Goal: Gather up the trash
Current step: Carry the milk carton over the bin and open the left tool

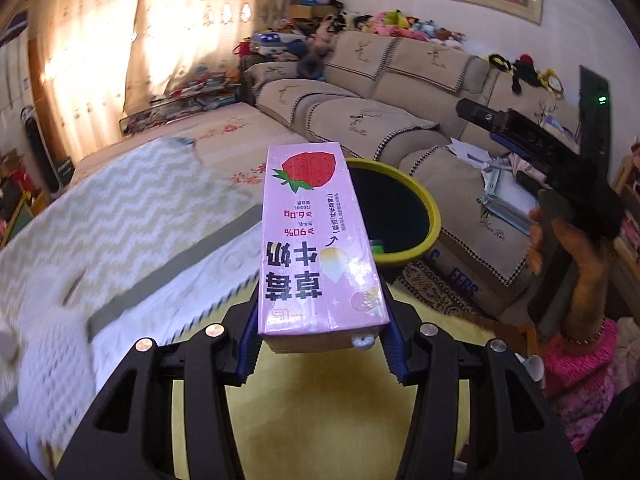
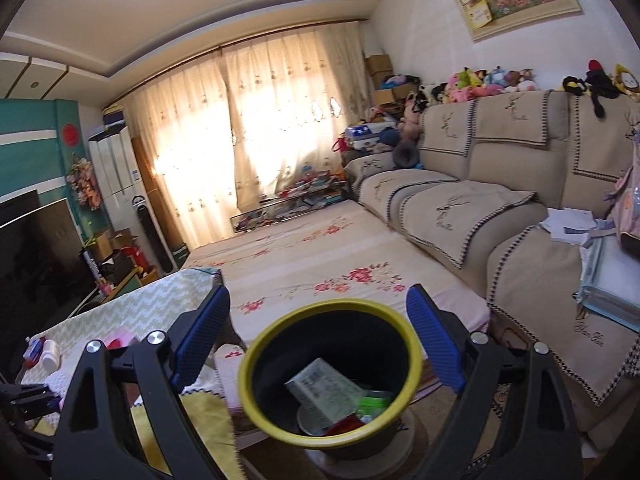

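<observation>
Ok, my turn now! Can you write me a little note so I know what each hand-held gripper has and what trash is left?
Left hand-held gripper: shut on the pink strawberry milk carton, held above the table with the bin ahead.
Right hand-held gripper: open, holding nothing, over the bin.
Yellow-rimmed bin: already has a paper box and other scraps inside.
Left to do: drop the carton in the bin. More small items sit on the table; probably check those next.

Left wrist view: angled downward, close over the yellow-rimmed bin (image 1: 416, 200), facing the sofa (image 1: 360, 80). Right wrist view: nearer level, closer above the same bin (image 2: 332, 368). Shared: bin, sofa, curtains (image 2: 248, 128).
</observation>
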Demonstrator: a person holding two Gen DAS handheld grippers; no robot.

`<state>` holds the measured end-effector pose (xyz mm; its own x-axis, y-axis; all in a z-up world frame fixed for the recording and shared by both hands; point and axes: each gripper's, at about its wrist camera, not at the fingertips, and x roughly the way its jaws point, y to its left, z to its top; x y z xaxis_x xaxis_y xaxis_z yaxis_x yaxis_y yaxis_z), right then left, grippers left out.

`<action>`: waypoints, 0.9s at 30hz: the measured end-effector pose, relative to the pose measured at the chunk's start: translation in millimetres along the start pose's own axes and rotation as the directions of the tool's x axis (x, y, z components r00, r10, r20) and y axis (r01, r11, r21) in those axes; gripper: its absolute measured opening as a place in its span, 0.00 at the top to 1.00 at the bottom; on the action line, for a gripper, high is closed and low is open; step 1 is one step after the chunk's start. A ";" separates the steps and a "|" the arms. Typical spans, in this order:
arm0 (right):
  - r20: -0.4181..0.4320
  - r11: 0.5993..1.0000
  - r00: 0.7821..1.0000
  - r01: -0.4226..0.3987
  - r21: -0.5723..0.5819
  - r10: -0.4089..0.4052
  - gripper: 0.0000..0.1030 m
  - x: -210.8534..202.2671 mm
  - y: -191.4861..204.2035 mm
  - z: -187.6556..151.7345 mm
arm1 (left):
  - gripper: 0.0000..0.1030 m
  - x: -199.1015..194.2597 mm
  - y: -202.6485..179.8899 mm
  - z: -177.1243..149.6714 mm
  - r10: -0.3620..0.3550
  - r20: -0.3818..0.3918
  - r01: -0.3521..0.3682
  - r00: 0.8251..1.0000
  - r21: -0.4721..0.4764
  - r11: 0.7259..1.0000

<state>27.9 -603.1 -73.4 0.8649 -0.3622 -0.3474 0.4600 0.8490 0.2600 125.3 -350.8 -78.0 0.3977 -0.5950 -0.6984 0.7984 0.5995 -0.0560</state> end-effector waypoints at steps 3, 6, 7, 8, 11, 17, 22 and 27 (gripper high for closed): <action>0.002 1.000 1.000 0.025 0.012 -0.025 0.17 0.0 -14.3 0.4 | 0.51 31.6 -16.5 23.1 -0.015 -0.007 0.015 1.000 0.042 0.999; 0.005 0.999 0.999 0.043 0.026 -0.043 0.17 -0.7 -24.2 0.6 | 0.51 64.3 -30.9 44.1 -0.036 -0.026 0.038 0.999 0.070 0.997; 0.006 0.998 0.999 0.049 0.029 -0.049 0.17 -1.0 -27.4 0.6 | 0.51 75.1 -36.2 50.2 -0.034 -0.034 0.037 0.999 0.083 0.996; 0.005 0.998 0.999 0.054 0.029 -0.054 0.17 -0.4 -28.5 2.2 | 0.51 85.0 -41.5 55.6 -0.037 -0.044 0.041 0.998 0.092 0.995; 0.010 0.997 0.997 0.079 0.025 -0.079 0.17 -0.5 -33.1 1.7 | 0.51 115.7 -54.3 74.1 -0.051 -0.068 0.058 0.996 0.102 0.993; -0.003 0.996 0.996 0.088 0.035 -0.088 0.17 2.6 -39.6 4.1 | 0.36 137.3 -62.8 95.9 -0.024 -0.040 0.028 0.999 0.100 0.995; -0.019 0.998 0.998 0.062 0.025 -0.062 0.17 7.4 -30.7 2.0 | 0.27 99.6 -43.8 83.3 -0.004 0.007 0.003 1.000 0.058 0.998; -0.054 1.000 0.998 0.010 0.001 -0.010 0.17 14.4 -8.4 -2.9 | 0.19 40.7 -14.1 48.2 0.031 0.058 -0.029 0.998 -0.030 0.999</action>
<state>35.9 -614.4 -83.2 0.8480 -0.3493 -0.3986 0.4691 0.8448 0.2576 152.0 -409.3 -71.3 0.4478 -0.6064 -0.6571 0.7727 0.6322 -0.0568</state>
